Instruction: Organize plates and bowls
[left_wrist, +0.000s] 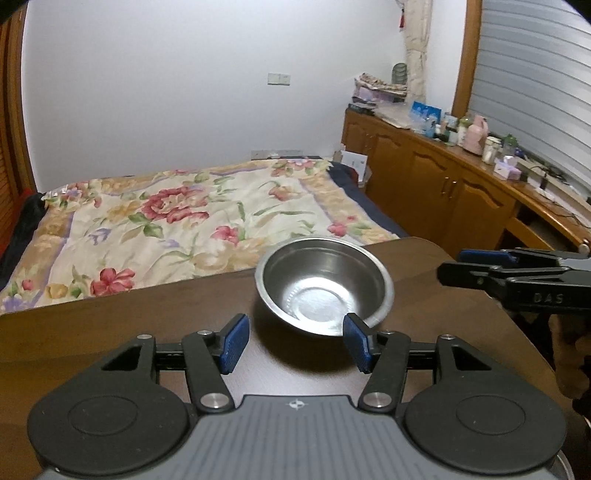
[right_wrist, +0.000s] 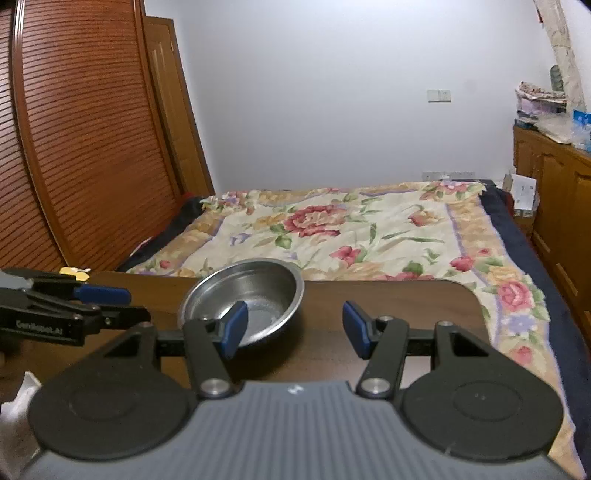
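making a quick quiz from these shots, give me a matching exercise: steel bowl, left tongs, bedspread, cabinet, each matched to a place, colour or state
Column one:
1. steel bowl
2. left tongs
3. bedspread
4. cabinet

Column two:
A. floral pattern, on the bed beyond the table
B. empty, resting on the dark table
C. orange-brown wood, along the wall with bottles on top
D. open, blue pads spread apart near the bowl's rim

Pairs: 1-B, 2-D, 3-A, 4-C
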